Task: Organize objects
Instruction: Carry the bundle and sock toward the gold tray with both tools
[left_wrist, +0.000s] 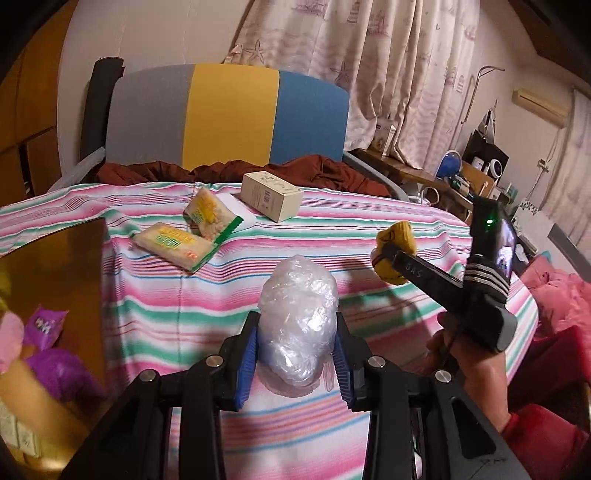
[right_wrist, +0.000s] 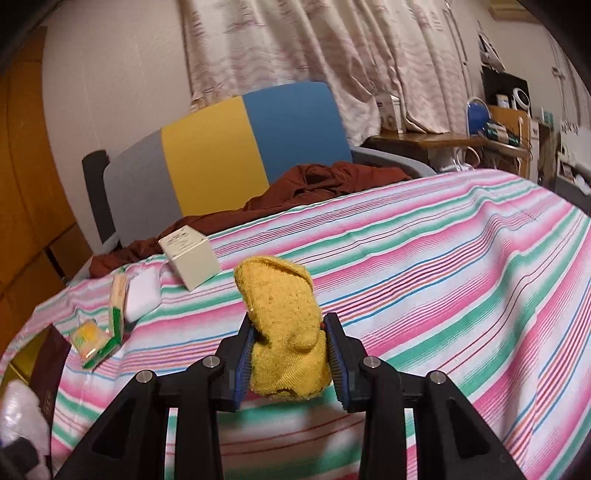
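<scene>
Gripping a plastic wad (left_wrist: 299, 325) lengthwise, left hand-held gripper (left_wrist: 297, 354), right hand-held gripper (right_wrist: 290, 354) clamping upright yellow sock (right_wrist: 284, 332)

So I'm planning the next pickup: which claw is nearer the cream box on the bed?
Probably left. The left claw, shut on plastic wrap, faces the cream box; the right claw, gripping yellow cloth, sits off to the side.

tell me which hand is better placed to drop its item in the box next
Left, probably. The open cardboard box shows at the left edge of the left wrist view, close beside the left gripper and its plastic wad. The right gripper, shut on the yellow sock, hangs farther off over the bedspread.
</scene>
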